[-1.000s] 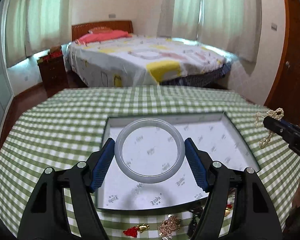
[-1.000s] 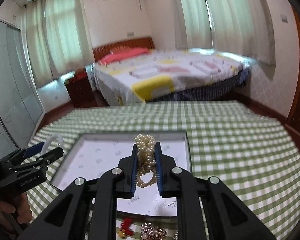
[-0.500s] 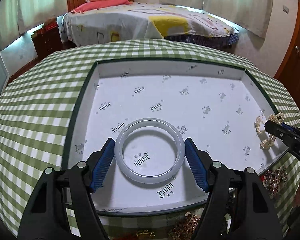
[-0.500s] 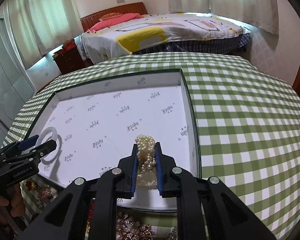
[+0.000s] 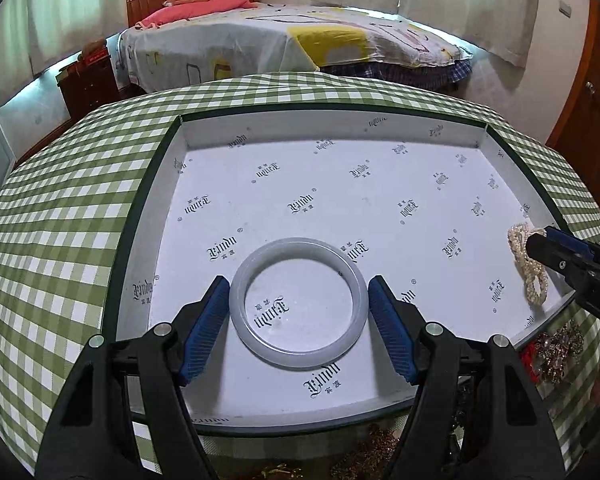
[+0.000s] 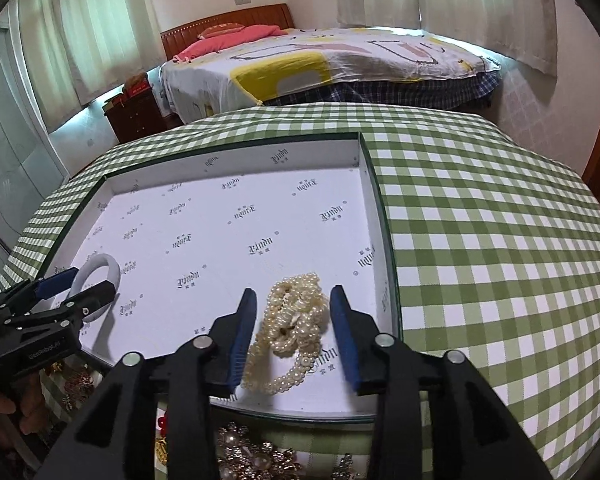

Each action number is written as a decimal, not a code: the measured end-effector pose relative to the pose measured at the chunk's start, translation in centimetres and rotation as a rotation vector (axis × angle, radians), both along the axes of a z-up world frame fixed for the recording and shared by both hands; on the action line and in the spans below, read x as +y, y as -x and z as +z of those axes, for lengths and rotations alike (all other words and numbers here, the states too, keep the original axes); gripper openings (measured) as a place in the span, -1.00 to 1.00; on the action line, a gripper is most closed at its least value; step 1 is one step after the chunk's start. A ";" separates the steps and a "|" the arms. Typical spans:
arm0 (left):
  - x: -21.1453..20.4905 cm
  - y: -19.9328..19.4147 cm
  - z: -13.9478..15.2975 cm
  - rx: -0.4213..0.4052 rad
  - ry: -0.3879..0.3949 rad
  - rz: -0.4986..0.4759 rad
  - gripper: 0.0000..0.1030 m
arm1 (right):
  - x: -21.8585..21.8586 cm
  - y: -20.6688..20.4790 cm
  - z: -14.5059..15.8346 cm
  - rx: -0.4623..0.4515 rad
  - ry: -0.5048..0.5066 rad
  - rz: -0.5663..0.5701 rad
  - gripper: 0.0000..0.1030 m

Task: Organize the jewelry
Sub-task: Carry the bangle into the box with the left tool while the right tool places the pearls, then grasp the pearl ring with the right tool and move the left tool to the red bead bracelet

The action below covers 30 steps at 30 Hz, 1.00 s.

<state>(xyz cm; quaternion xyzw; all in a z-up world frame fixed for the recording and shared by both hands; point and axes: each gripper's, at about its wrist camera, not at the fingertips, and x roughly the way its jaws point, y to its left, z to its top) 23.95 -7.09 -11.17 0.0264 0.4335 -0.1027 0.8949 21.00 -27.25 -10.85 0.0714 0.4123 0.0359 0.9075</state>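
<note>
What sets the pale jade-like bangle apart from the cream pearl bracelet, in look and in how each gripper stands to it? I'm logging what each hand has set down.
The pale jade-like bangle is one smooth rigid ring; the cream pearl bracelet is a loose heap of beaded strands.

The bangle sits tight between the left gripper's blue pads; the right gripper has just been opening, and its pads stand clear of the pearls.

Both are inside the white-lined box.

Right hand-held gripper (image 6: pixel 293 330) just opening; pearl strand (image 6: pixel 294 330) between, in tray (image 6: pixel 376 208).
</note>
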 end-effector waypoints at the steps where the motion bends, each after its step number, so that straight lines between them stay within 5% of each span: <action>1: 0.0 0.0 0.0 0.000 0.002 0.000 0.36 | 0.0 0.0 0.0 -0.001 -0.001 0.000 -0.22; 18: 0.1 0.9 1.4 -0.045 0.014 -0.006 0.55 | -0.1 1.7 1.7 -0.065 -0.009 -0.021 -0.01; 30: 2.3 7.1 5.1 -0.147 0.009 0.048 0.60 | 2.5 7.0 3.6 -0.117 0.030 -0.002 -0.01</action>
